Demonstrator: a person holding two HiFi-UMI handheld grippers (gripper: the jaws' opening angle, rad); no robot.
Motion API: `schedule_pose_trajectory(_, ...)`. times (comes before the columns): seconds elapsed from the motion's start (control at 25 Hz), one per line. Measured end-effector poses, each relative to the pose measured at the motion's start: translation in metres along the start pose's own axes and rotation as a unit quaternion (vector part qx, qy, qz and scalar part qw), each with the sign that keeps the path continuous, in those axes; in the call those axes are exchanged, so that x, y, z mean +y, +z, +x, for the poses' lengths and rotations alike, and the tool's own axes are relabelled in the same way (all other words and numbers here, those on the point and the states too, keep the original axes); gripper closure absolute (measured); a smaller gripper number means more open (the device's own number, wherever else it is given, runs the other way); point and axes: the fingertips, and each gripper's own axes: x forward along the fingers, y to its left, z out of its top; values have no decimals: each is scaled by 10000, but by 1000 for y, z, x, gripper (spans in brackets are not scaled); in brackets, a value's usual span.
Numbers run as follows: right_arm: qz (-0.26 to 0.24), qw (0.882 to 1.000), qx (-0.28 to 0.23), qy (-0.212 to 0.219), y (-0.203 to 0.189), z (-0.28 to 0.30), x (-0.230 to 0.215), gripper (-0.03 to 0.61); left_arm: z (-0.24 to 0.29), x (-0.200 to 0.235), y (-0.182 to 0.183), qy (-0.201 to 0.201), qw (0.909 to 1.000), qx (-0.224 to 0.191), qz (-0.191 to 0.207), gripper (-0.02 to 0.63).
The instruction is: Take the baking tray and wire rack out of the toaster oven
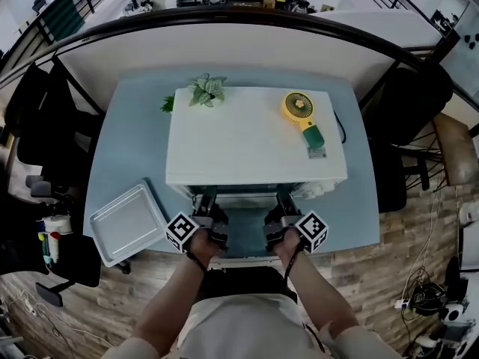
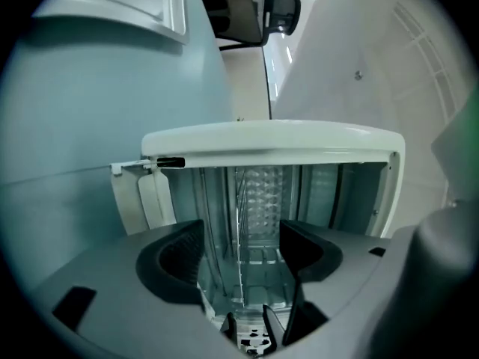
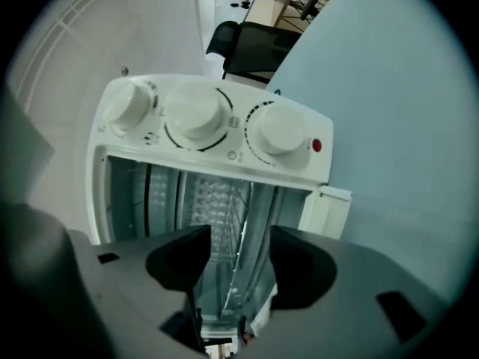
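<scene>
A pale blue table point(image 1: 112, 126) stands in front of a curved office partition and railing. In the head view it carries a white toaster oven point(image 1: 254, 140), which has a small potted plant point(image 1: 206, 90) and a yellow hand fan point(image 1: 301, 109) on its roof. The baking tray point(image 1: 129, 223) lies on the table at the left, clear of the oven, so that half of the job looks done. The left gripper point(image 1: 206, 212) and right gripper point(image 1: 281, 214) both sit at the oven's open mouth.

The left gripper view is rolled on its side and looks into the cavity. The jaws stand apart, and the thin edge of the wire rack point(image 2: 239, 223) runs between them, with neither pad pressing on it.

The right gripper view, below the three control knobs point(image 3: 196, 114), shows the same: the jaws are parted with rack wires in the gap and nothing gripped.

To do this step well, I would centre each pair of pads on the rack's front wire before closing, then close both evenly. Pulling both hands level and together should keep the rack from skewing and jamming in its side rails.
</scene>
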Motion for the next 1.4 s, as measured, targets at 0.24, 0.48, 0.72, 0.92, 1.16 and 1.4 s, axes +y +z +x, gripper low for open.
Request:
schedule_pose_trajectory(0.24, 181, 9994, -41, 284, 1, 33, -9, 390, 29, 8, 2, -313, 9994, -136, -110, 353)
schedule_pose_trajectory(0.48, 273, 9982, -34, 536, 8, 54, -8, 410, 50, 2, 7, -796, 9966, -204, -59, 423)
schedule_pose_trajectory(0.72, 359, 9960, -171, 802, 15, 76, -5, 442, 65, 4, 21, -1021, 9942, -319, -79, 502)
schedule_pose_trajectory(0.92, 386, 9953, -178, 868, 13, 84, -4, 498, 68, 5, 24, -1122, 9928, -399, -83, 567)
schedule_pose_trajectory(1.16, 396, 9959, -72, 808, 9, 75, -3, 569, 61, 1, 19, -1051, 9941, -273, -12, 600)
schedule_pose_trajectory(1.4, 362, 9982, 115, 460, 1, 44, -6, 569, 31, 0, 6, -720, 9973, -112, -33, 604)
